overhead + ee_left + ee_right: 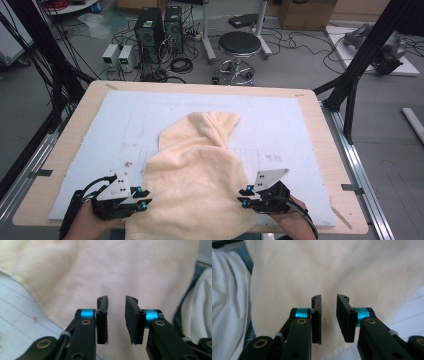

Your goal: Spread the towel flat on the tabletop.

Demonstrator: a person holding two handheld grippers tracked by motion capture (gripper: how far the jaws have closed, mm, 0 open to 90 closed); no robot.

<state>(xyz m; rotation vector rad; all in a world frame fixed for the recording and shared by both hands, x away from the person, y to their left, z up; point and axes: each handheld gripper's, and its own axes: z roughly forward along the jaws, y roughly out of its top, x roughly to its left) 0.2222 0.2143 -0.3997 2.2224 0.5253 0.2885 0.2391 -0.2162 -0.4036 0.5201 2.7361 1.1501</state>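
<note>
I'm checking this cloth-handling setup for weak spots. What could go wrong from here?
The cream fluffy towel hangs over the near edge of the wooden table, so a tug might slide it off. Both the left tool and right tool stand open over thick pile, so either might pinch fluff, not an edge.

The room is bright with soft, even light. The high view is a bit fuzzy, and the surface (210, 100) bends at the edges. Shadows are faint. In both gripper views the cream towel (112, 270) looks blurry and pale, while the black tongs look sharper.
</note>
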